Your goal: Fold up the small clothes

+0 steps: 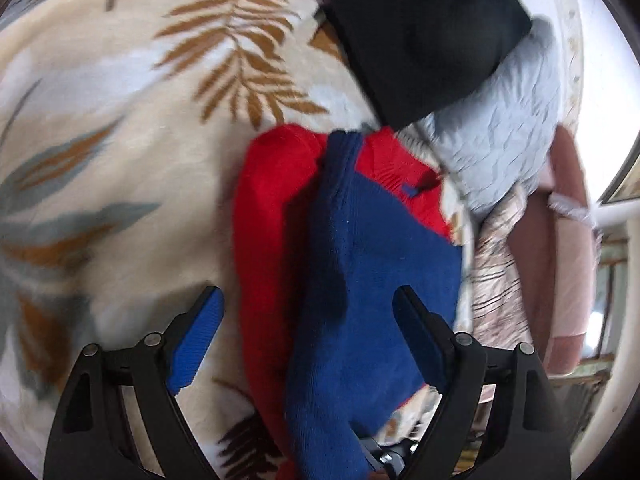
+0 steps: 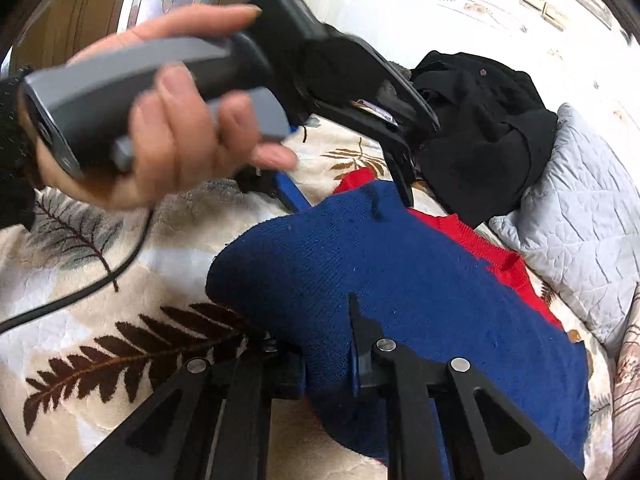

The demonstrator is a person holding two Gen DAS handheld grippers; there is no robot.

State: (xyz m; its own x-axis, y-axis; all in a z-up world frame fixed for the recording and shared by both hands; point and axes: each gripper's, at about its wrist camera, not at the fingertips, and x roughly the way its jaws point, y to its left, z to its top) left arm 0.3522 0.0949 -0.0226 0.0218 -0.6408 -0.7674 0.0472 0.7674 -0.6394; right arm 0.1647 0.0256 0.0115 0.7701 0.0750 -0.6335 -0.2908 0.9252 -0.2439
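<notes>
Two handheld grippers work over a red and blue knitted garment on a leaf-patterned blanket.

Left wrist view: the left gripper (image 1: pixel 308 312) hangs with its blue-padded jaws wide apart above the garment (image 1: pixel 360 248), gripping nothing; the blanket (image 1: pixel 120 120) lies under it, a black cloth (image 1: pixel 420 32) and grey quilt (image 1: pixel 500 148) beyond. Right wrist view: the right gripper (image 2: pixel 328 344) is clamped on the garment's near blue edge, lifting it; a hand (image 2: pixel 160 120) holds the left gripper over the far end.
</notes>
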